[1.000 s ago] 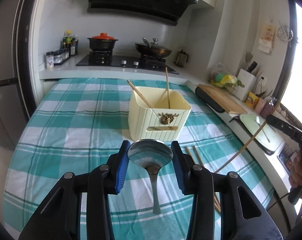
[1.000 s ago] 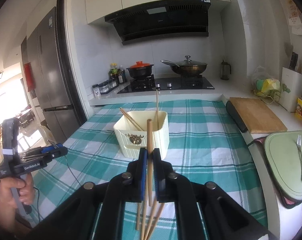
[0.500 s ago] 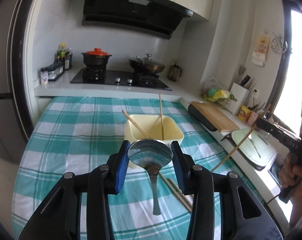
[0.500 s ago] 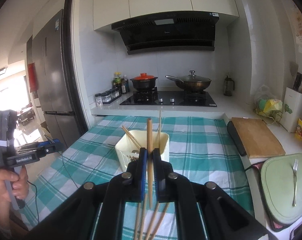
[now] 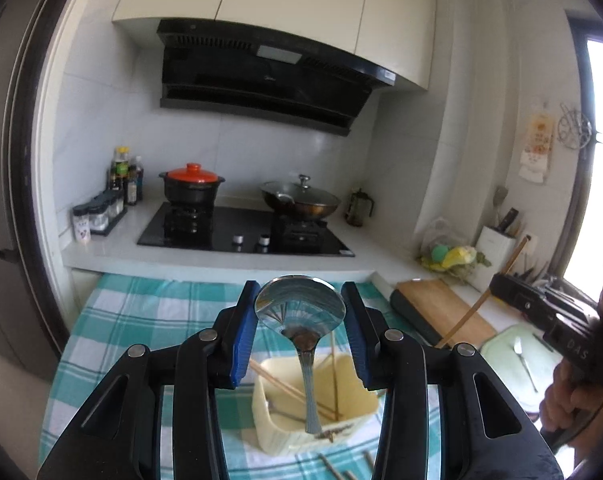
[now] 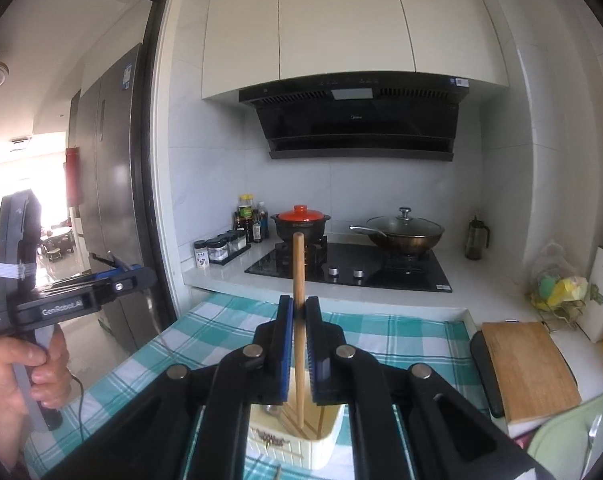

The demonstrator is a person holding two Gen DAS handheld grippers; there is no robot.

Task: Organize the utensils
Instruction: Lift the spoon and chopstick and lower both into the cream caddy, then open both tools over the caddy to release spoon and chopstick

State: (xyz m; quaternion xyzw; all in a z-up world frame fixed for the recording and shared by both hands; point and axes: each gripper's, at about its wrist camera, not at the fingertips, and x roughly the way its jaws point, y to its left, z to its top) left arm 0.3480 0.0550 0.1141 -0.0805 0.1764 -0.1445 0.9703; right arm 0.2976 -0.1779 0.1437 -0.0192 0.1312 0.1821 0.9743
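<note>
My left gripper is shut on the bowl of a steel spoon, whose handle hangs down over the cream utensil holder. Several chopsticks lean inside the holder. Loose chopsticks lie on the checked cloth in front of it. My right gripper is shut on a wooden chopstick held upright, its lower end over the holder. The right gripper with its chopstick also shows at the right of the left wrist view, and the left gripper at the left of the right wrist view.
A teal checked cloth covers the table. Behind it is a hob with a red-lidded pot and a wok. A wooden cutting board and a green board with a fork lie to the right. A fridge stands left.
Both grippers have risen and moved toward the holder, each keeping its utensil. The holder now sits low in both views, under the spoon handle and the chopstick.
</note>
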